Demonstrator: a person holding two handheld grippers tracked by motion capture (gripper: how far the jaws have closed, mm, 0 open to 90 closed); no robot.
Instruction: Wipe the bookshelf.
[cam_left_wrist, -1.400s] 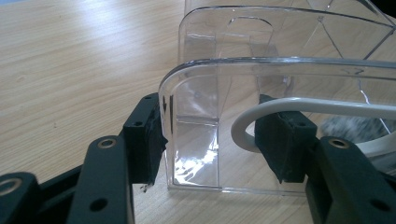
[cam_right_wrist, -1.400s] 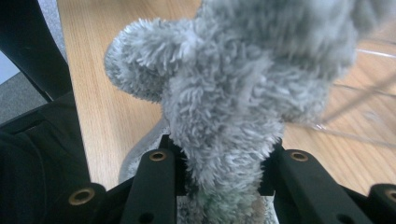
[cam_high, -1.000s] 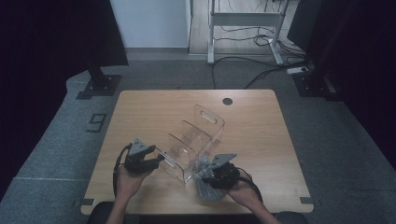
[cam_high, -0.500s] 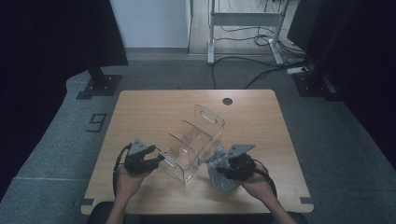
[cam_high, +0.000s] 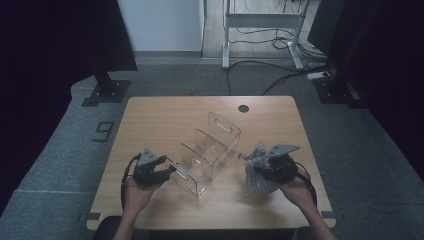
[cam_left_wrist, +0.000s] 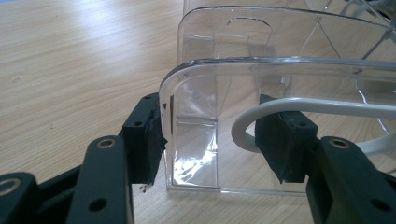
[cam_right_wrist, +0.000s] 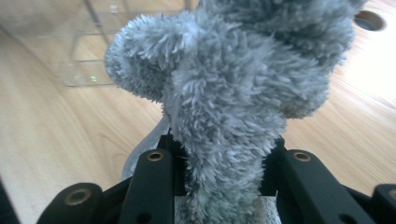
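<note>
Grey fluffy cloth (cam_right_wrist: 224, 93) is bunched up tight between the jaws of the right claw (cam_high: 265, 172), the pile bulging out above and ahead of the pads, so that hand plainly has a firm hold of it. Compared with a second ago, this claw has drawn away from the clear acrylic organizer (cam_high: 207, 150) and off toward the table's right edge, lifting a little; the cloth now hangs clear of the plastic, with bare wooden table (cam_high: 165, 112) between them. The left claw (cam_high: 172, 167) has not budged: its jaws stand half apart, straddling the near end wall of the organizer, one pad against the outside. I'd guess a wiping pass has just ended and the cloth is being readied for another.
</note>
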